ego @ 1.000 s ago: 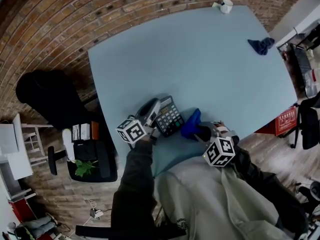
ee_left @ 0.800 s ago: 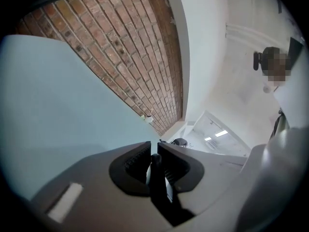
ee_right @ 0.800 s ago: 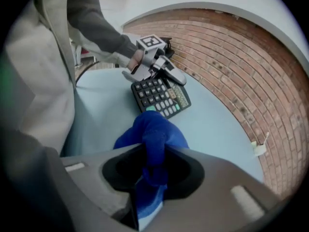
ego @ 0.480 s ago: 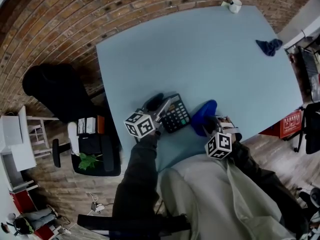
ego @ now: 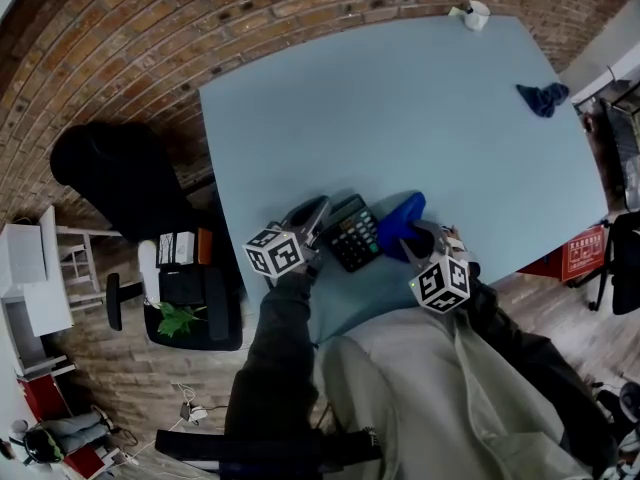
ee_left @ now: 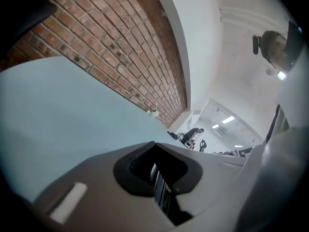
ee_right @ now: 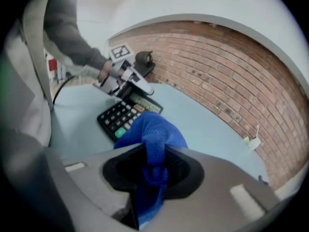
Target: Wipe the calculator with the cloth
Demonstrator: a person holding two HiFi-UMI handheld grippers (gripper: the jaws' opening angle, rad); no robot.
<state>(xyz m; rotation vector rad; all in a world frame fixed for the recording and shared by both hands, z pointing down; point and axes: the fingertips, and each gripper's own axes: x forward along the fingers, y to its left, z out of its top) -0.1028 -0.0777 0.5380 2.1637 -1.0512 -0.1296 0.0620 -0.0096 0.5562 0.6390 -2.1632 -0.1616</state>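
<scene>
Both closed: right gripper (ee_right: 154, 170) pinches the soft, limp cloth (ee_right: 152, 129) by a fold; left gripper (ee_left: 158, 192), empty, sits at the stiff calculator (ee_right: 118, 116).

1. A pale blue table (ego: 400, 118) stands against a brick wall (ego: 200, 18).
2. A white cup (ego: 476, 13) with a stick in it sits at the table's far edge, near the wall.
3. A dark blue rag (ego: 543, 98) lies crumpled near the far right corner, well apart from the cup.
4. A black bulk (ego: 115, 188) sits left of the table, too dark to name.
5. A green plant (ego: 175, 320) lies on a black case (ego: 205, 333) on the floor, beside the table's near left corner.
6. A red box (ego: 578, 251) stands on the wood floor (ego: 540, 293) right of the table.
7. Past the wall's end, a lit room shows ceiling lights (ee_left: 228, 120) and a small, distant person (ee_left: 194, 134).
</scene>
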